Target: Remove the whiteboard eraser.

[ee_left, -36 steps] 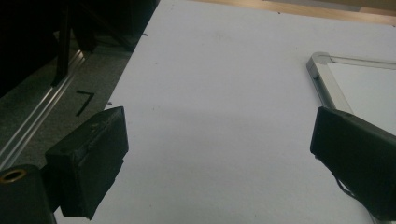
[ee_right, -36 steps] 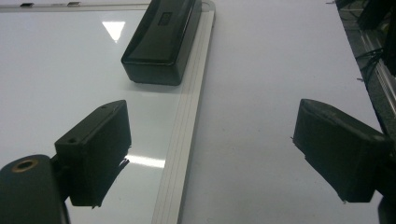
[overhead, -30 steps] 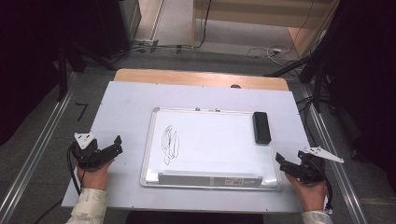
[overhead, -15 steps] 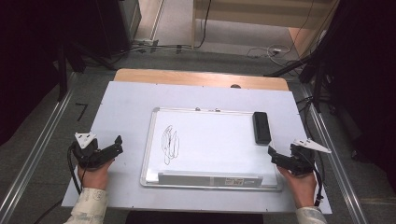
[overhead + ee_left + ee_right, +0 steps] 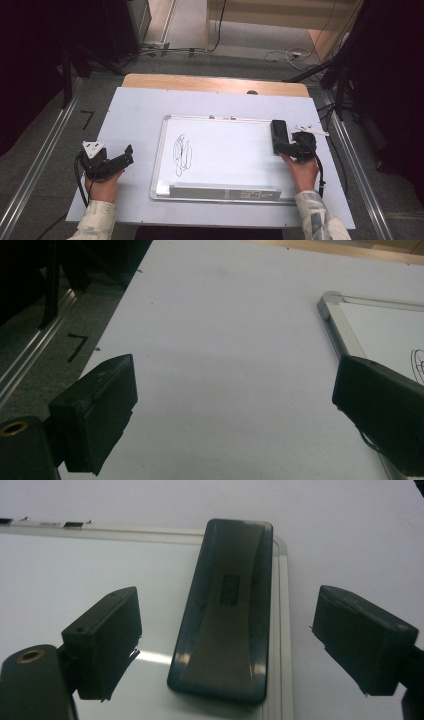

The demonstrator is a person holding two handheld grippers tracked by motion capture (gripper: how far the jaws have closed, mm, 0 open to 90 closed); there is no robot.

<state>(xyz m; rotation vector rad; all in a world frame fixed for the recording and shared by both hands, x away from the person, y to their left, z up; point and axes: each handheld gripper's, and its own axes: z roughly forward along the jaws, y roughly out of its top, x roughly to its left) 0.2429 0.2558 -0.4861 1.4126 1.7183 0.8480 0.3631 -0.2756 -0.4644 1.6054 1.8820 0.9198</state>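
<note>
Left gripper (image 5: pixel 112 162) rests on the table (image 5: pixel 135 110) left of the whiteboard (image 5: pixel 225 150), forearm entering from below, jaws apart and empty. Right gripper (image 5: pixel 280 146) reaches forward, its jaws just closing slightly yet apart, flanking the eraser (image 5: pixel 227 610) at the whiteboard's right edge; the eraser's long axis points away from the person.

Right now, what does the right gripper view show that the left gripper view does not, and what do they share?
The right gripper view has the black eraser lying on the whiteboard's right edge, between the right gripper's open jaws, which have just been closing a little without pressing on it. The left gripper view has the left gripper open over the bare white table sheet, the floor rail beside it, and part of the black scribble. Both show the whiteboard's metal frame and the white sheet.
</note>
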